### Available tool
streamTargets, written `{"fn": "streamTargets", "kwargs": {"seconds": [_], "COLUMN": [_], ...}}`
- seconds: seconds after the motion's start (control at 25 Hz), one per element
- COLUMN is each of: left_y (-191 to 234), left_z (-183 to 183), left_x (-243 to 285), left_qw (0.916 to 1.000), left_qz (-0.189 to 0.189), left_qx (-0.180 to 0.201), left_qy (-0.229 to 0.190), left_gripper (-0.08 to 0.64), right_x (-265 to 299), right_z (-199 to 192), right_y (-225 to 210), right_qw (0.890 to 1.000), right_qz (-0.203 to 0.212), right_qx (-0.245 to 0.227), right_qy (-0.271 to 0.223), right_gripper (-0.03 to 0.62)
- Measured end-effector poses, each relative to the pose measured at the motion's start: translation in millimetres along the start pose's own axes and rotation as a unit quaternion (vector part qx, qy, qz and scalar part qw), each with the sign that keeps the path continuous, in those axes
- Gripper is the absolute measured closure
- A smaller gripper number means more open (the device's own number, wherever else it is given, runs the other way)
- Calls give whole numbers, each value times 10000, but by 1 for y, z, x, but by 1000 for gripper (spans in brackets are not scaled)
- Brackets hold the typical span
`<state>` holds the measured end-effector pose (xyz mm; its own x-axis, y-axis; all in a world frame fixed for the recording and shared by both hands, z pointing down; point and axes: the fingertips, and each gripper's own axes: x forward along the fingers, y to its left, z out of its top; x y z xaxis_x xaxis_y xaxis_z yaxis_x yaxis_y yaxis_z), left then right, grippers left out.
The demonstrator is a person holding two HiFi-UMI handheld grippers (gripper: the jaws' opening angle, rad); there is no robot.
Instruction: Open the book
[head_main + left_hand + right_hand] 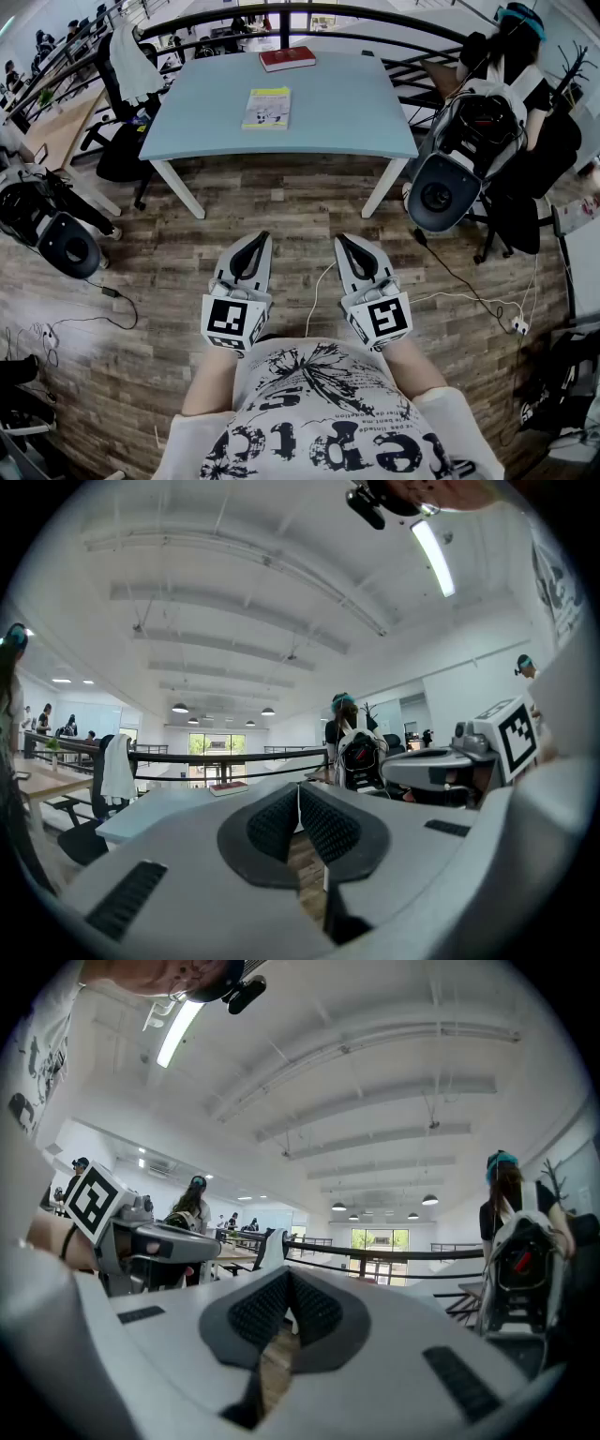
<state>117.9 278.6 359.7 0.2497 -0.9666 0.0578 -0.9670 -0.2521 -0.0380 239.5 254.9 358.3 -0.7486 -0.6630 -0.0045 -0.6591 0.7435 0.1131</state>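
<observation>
A closed yellow-and-white book [267, 108] lies flat on the light-blue table [356, 122], left of its middle. A closed red book [287, 59] lies at the table's far edge, and the left gripper view shows this red book [228, 787] too. My left gripper [256, 240] and right gripper [346, 242] are held side by side close to my body, over the wooden floor, well short of the table. Both point level toward the table. Each has its jaws shut with nothing between them, as the left gripper [298, 799] and right gripper [289, 1285] views show.
A black railing [309, 11] runs behind the table. A person with a grey backpack [469, 141] sits at the right. Office chairs [122, 84] stand at the left, one draped in white cloth. Cables [469, 281] trail over the wooden floor.
</observation>
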Motion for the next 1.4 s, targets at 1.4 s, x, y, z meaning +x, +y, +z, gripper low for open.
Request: {"fn": "streamTargets", "kwargs": {"seconds": [1.4], "left_y": [205], "left_z": [-40], "left_x": [207], "left_qw": [9974], "left_qz": [-591], "left_qx": [-221], "left_qy": [360], "left_gripper": [538], "right_x": [267], "right_z": [-65], "right_y": [-80], "right_qw": [9941], "right_qz": [-736], "right_qx": [241], "right_qy": [764], "right_gripper": [581]}}
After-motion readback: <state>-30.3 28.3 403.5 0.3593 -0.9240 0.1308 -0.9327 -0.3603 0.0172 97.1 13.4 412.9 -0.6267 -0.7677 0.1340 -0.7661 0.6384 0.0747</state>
